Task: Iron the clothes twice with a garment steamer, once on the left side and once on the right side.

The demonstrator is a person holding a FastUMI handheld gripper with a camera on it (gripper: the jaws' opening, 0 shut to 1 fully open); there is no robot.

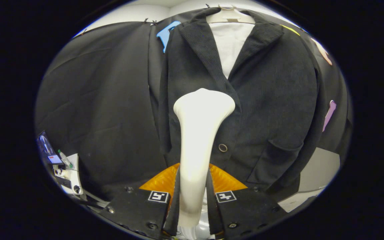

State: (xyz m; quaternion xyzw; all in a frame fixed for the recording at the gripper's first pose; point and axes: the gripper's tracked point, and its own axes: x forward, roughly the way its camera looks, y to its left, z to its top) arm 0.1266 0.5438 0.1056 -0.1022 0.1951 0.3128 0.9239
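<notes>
Gripper: the gripper (pixel 194 186) is closed down tight on the steamer's neck, one finger pressing each side, barely any gap left.

Steamer: white garment steamer (pixel 198 140) runs up from between the fingers toward 12 o'clock and flares out into a wide head. My guess is it's held low on the neck so the head sticks out well ahead and can get at the cloth without the fingers snagging.

Jacket: dark jacket (pixel 265 100), ribbed looking fabric, hanging on a pale hanger (pixel 230 15) straight ahead at 12. Hung up like that so the front panels drop flat for steaming, I'd say.

Head vs jacket: the head sits over the front opening, just under where the lapels meet. Touching or just hovering? Can't tell from this angle.

Other bits: white lining (pixel 228 46) shows between the lapels, a button (pixel 223 147) at about 2 o'clock from the fingers, a flap pocket (pixel 285 145) further out at 2.

Clutter: small white shelf with gear (pixel 68 173) way off at 9 o'clock.

Progress: looks lined up near the middle, so a side pass is still to do, but which side comes next is anyone's guess.
</notes>
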